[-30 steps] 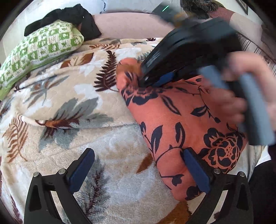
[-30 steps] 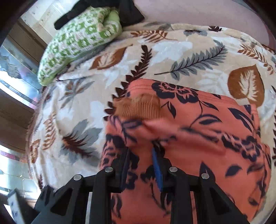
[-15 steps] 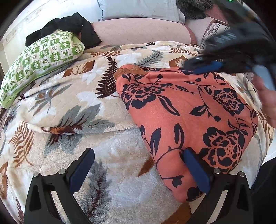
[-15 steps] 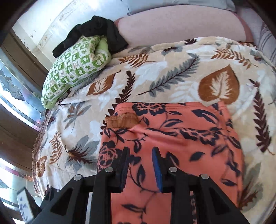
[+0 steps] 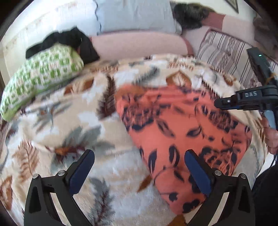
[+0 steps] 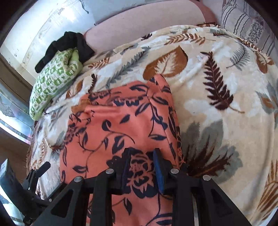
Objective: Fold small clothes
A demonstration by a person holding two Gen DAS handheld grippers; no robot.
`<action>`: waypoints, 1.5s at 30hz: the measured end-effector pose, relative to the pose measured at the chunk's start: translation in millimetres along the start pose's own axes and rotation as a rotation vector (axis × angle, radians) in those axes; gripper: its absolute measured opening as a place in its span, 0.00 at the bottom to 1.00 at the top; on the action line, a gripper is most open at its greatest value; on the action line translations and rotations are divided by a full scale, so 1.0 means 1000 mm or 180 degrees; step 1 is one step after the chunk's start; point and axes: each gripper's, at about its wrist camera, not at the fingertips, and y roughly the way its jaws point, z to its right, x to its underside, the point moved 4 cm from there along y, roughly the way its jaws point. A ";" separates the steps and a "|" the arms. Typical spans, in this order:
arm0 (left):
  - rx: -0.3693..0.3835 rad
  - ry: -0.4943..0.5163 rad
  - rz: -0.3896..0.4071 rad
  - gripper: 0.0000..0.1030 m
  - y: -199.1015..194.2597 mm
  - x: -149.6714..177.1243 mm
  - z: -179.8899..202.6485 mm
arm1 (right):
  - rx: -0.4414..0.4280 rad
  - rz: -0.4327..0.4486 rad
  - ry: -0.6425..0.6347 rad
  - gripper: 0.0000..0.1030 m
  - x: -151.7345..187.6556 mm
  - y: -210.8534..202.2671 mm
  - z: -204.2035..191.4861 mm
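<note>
An orange garment with a dark floral print (image 5: pixel 182 125) lies folded on a leaf-patterned blanket (image 5: pixel 73 121). My left gripper (image 5: pixel 139 166) is open, low over the blanket, its right finger over the garment's near edge. The right gripper shows in the left wrist view at the far right (image 5: pixel 225 103), raised above the garment. In the right wrist view the garment (image 6: pixel 118 125) lies below my right gripper (image 6: pixel 141 166), whose jaws stand a narrow gap apart with nothing between them.
A green patterned pillow (image 5: pixel 40 76) with dark clothing (image 5: pixel 69 40) on it lies at the back left. A pink bolster (image 5: pixel 139 43), a light pillow (image 5: pixel 135 15) and a striped cushion (image 5: pixel 225 52) line the back.
My right gripper has let go of the garment's fold and pulled back to the right and up. The garment now lies flat. My left gripper has barely moved.
</note>
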 end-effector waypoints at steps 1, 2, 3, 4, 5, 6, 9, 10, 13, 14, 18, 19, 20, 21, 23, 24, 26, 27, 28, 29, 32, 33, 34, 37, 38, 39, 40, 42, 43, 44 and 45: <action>-0.0004 -0.0045 0.0071 1.00 -0.002 -0.005 -0.002 | 0.0028 0.0037 -0.0010 0.29 -0.008 -0.001 0.000; -0.0007 -0.0117 0.0079 1.00 0.001 -0.010 -0.004 | 0.0064 0.0040 -0.0005 0.29 -0.016 0.003 0.000; -0.0030 -0.0188 0.0023 1.00 0.008 -0.012 -0.006 | 0.0079 0.0031 0.0022 0.29 -0.024 0.007 0.000; -0.0074 -0.0248 -0.0087 1.00 0.020 -0.012 -0.008 | 0.0061 0.0007 0.0036 0.29 -0.031 0.015 -0.001; -0.0140 -0.0265 -0.0246 1.00 0.033 -0.008 -0.007 | 0.0040 -0.0062 0.0039 0.29 -0.037 0.027 -0.001; -0.0185 -0.0229 -0.0502 1.00 0.052 0.000 -0.004 | 0.0058 -0.0195 0.0060 0.29 -0.040 0.043 0.001; -0.0076 -0.0437 -0.0537 1.00 0.063 0.008 -0.001 | 0.0226 -0.0417 0.0130 0.30 -0.042 0.087 0.013; -0.0088 -0.0389 -0.0524 1.00 0.062 0.008 0.000 | 0.0259 -0.0375 0.0080 0.30 -0.045 0.086 0.010; -0.0147 -0.0255 -0.0441 1.00 0.055 0.007 0.003 | 0.0441 -0.0433 -0.0060 0.30 -0.049 0.079 -0.003; -0.0160 -0.0260 -0.0431 1.00 0.053 0.006 0.003 | 0.0481 -0.0415 -0.0132 0.31 -0.051 0.075 -0.008; -0.0238 -0.0202 -0.0323 1.00 0.041 -0.001 0.002 | 0.0124 -0.0061 -0.0246 0.31 -0.054 0.053 -0.040; -0.0272 -0.0188 -0.0281 1.00 0.039 -0.002 0.002 | 0.0053 0.0009 -0.0247 0.31 -0.056 0.051 -0.050; -0.0317 -0.0173 -0.0248 1.00 0.037 -0.004 0.001 | 0.0001 0.0040 -0.0274 0.31 -0.056 0.052 -0.060; -0.0358 -0.0159 -0.0222 1.00 0.035 -0.005 0.000 | -0.0050 0.0029 -0.0338 0.31 -0.058 0.056 -0.072; -0.0387 -0.0160 -0.0194 1.00 0.033 -0.006 -0.003 | -0.0080 -0.0044 -0.0490 0.31 -0.062 0.073 -0.093; -0.0392 -0.0176 -0.0183 1.00 0.033 -0.007 -0.005 | -0.0056 -0.0092 -0.0535 0.31 -0.063 0.084 -0.100; -0.0380 -0.0222 -0.0184 1.00 0.035 -0.008 -0.009 | 0.0014 -0.0335 -0.0518 0.31 -0.058 0.114 -0.105; -0.0376 -0.0238 -0.0223 1.00 0.039 -0.008 -0.012 | 0.0123 -0.0514 -0.0481 0.31 -0.054 0.134 -0.100; -0.0376 -0.0249 -0.0303 1.00 0.045 -0.005 -0.013 | 0.0140 -0.0611 -0.0423 0.31 -0.050 0.149 -0.094; -0.0316 -0.0273 -0.0380 1.00 0.051 -0.002 -0.014 | 0.0067 -0.0454 -0.0383 0.31 -0.052 0.147 -0.093; -0.0167 -0.0409 -0.0430 1.00 0.052 0.000 -0.015 | 0.0007 -0.0498 -0.0320 0.31 -0.055 0.132 -0.095; -0.0163 -0.0400 -0.0427 1.00 0.052 0.000 -0.015 | -0.0055 -0.0485 -0.0295 0.31 -0.054 0.122 -0.093; -0.0171 -0.0394 -0.0419 1.00 0.050 0.000 -0.015 | -0.0090 -0.0441 -0.0283 0.31 -0.052 0.112 -0.091; -0.0202 -0.0378 -0.0390 1.00 0.046 0.000 -0.011 | -0.0115 -0.0252 -0.0317 0.31 -0.040 0.068 -0.078; -0.0212 -0.0375 -0.0356 1.00 0.043 -0.001 -0.011 | -0.0125 -0.0195 -0.0348 0.31 -0.035 0.051 -0.073; -0.0215 -0.0387 -0.0305 1.00 0.038 -0.003 -0.011 | -0.0118 -0.0146 -0.0371 0.31 -0.031 0.036 -0.066; -0.0195 -0.0421 -0.0237 1.00 0.031 -0.006 -0.011 | -0.0097 -0.0101 -0.0370 0.31 -0.024 0.019 -0.059; -0.0078 -0.0515 -0.0114 1.00 0.017 -0.010 -0.015 | -0.0073 -0.0071 -0.0355 0.31 -0.014 -0.005 -0.044; -0.0021 -0.0549 -0.0077 1.00 0.011 -0.011 -0.017 | -0.0068 -0.0055 -0.0350 0.31 -0.005 -0.017 -0.038; 0.0019 -0.0560 -0.0072 1.00 0.007 -0.010 -0.018 | -0.0070 -0.0059 -0.0335 0.31 0.001 -0.023 -0.032; 0.0042 -0.0545 -0.0099 1.00 0.004 -0.006 -0.016 | -0.0080 -0.0092 -0.0299 0.31 0.010 -0.028 -0.026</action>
